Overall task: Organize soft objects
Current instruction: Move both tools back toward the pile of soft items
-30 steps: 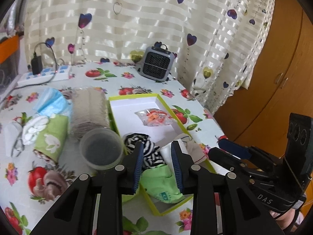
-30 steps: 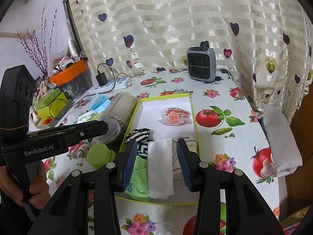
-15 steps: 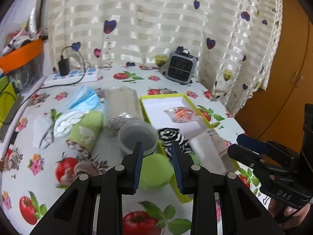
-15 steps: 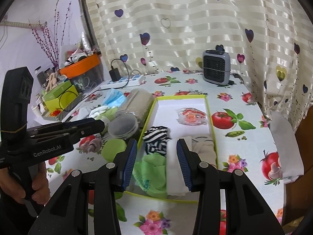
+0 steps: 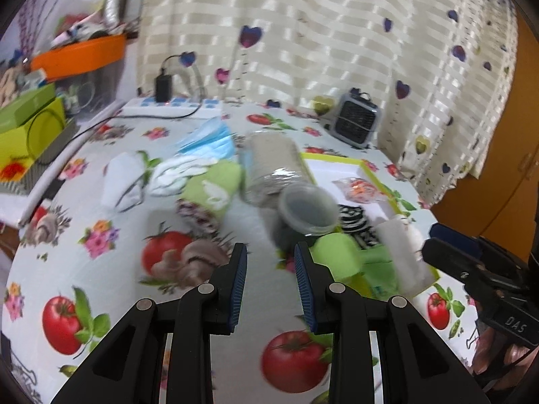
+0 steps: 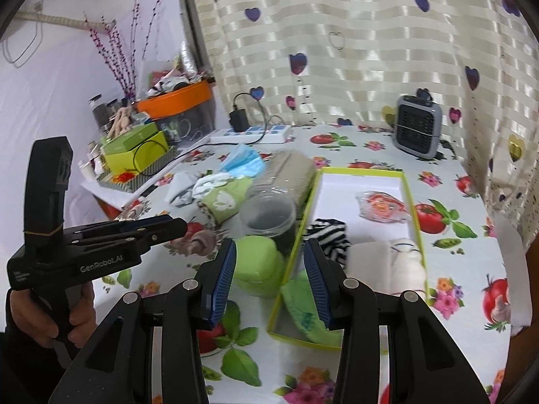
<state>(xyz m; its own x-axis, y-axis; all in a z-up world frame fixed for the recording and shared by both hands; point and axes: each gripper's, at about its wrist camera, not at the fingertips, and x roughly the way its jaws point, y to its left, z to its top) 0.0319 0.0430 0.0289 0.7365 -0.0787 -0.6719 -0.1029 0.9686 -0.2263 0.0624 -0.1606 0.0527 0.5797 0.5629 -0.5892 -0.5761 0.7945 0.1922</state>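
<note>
A lime-rimmed white box (image 6: 409,202) holds a striped cloth (image 6: 328,234), a white roll (image 6: 367,259), a cream item (image 6: 406,262), a green cloth (image 6: 299,303) and a plastic bag (image 6: 382,205). Loose soft things lie left of it: a green sponge (image 6: 257,264), a green patterned roll (image 5: 210,192), a beige roll (image 5: 274,165), blue masks (image 5: 209,141), white cloths (image 5: 123,181). My left gripper (image 5: 271,281) is open and empty over the tablecloth, left of the sponge (image 5: 333,256). My right gripper (image 6: 269,276) is open and empty over the box's near left corner.
A clear plastic tub (image 6: 267,213) stands between sponge and beige roll. A grey fan (image 6: 417,126) and a power strip (image 6: 251,133) stand at the back by the curtain. Boxes and an orange bin (image 6: 175,101) crowd the far left. The table edge (image 6: 518,303) runs right.
My left gripper has swung left, away from the box and out over the open tablecloth. My right gripper has also shifted left and drawn back a little. Both stay open.
</note>
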